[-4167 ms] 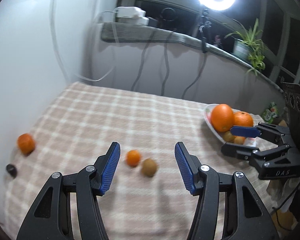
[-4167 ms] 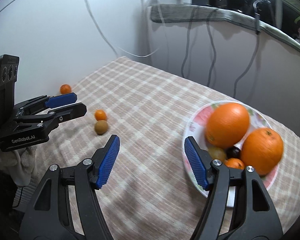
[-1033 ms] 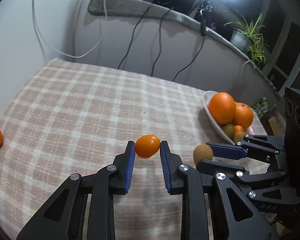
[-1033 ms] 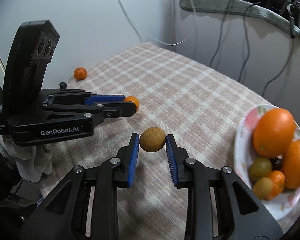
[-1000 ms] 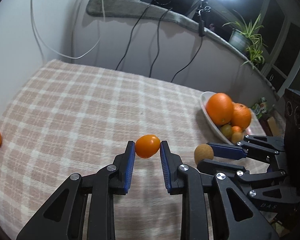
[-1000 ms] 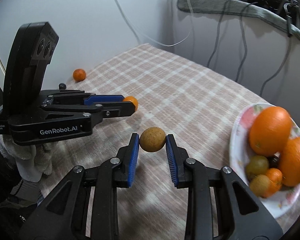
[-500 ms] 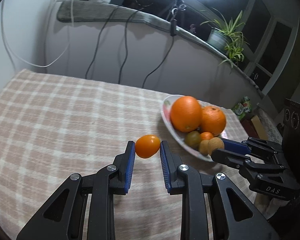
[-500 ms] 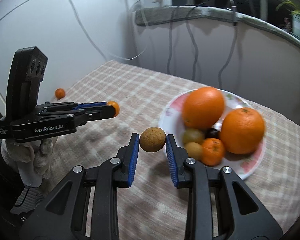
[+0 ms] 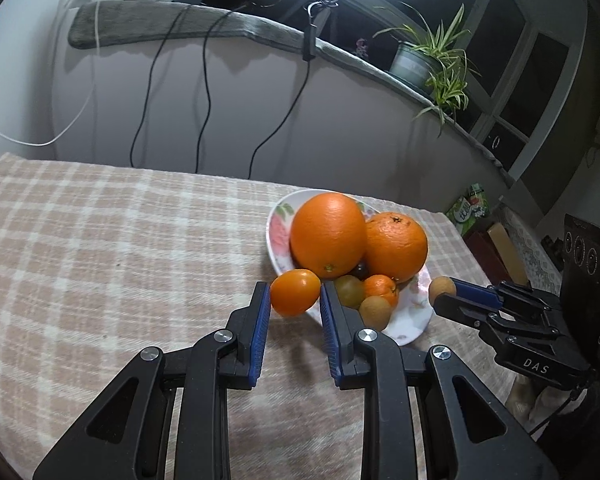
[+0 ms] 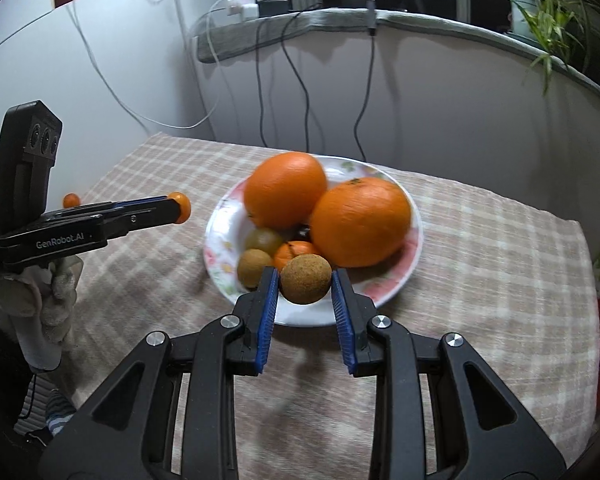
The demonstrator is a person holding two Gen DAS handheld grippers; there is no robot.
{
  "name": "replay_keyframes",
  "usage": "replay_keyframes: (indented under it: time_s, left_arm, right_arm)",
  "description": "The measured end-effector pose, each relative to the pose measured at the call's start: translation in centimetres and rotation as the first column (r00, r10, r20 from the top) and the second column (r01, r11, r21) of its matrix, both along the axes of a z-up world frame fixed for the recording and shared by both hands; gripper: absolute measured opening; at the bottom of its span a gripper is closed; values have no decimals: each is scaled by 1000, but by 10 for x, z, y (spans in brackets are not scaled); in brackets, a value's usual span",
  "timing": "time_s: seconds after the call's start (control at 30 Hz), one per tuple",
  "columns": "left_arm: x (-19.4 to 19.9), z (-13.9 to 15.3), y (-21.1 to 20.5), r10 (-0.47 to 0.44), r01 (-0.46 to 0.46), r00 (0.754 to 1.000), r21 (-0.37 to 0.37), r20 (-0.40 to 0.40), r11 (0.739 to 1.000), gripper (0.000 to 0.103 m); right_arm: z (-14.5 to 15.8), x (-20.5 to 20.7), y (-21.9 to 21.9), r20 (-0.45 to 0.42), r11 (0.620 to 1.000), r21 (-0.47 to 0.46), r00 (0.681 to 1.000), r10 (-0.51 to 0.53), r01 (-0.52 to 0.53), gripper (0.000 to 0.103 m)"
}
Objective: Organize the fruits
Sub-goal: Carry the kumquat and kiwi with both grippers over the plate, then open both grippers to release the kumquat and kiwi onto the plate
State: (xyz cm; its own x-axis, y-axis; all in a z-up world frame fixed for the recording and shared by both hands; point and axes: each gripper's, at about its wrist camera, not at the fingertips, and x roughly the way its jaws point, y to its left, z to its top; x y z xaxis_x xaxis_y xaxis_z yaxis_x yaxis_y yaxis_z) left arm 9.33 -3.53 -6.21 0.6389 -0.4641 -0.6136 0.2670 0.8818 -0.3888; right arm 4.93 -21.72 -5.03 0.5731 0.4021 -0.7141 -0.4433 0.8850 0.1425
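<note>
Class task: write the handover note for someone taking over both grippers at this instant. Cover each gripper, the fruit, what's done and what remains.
Left gripper: shut on a small orange fruit, near the plate rim.
Right gripper: shut on a round brown fruit, over the plate's near edge.
Done: two big oranges and several small fruits sit on the plate.
Left: release both held fruits onto the plate, then fetch the small orange fruit at the tablecloth's far edge.

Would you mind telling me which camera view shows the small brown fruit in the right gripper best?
The right wrist view: the brown fruit sits large and sharp between the right gripper fingers. The left wrist view shows it small, partly hidden, near the plate.
</note>
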Motion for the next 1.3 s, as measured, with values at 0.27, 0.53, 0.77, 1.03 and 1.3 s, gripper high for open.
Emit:
replay_keyframes:
  time_s: [0.27,0.53,0.77,1.03,1.3]
  left_arm:
    - [6,0,-12,-20,20,1000,10,0,1000,24]
    - [11,0,-23,-34,34,999,33,0,999,24]
    - [13,-1,-29,-42,42,999,47,-4,998,24]
    - [14,-1,-30,-40,41,999,56,-7,998,26]
    - [13,-1,-29,-38,39,999,56,-6,998,27]
  right_arm:
    - [-6,2,-6,-10,1000,-9,1000,-18,18,29]
    - [-9,5,-5,-18,1000,-15,1000,-15,15,29]
    - [-11,6,-3,-19,1000,-19,1000,-13,13,29]
    - [-10,5,-3,-8,999,-26,1000,-19,19,45]
    - [-9,4,-5,-1,999,-21,1000,-29,29,53]
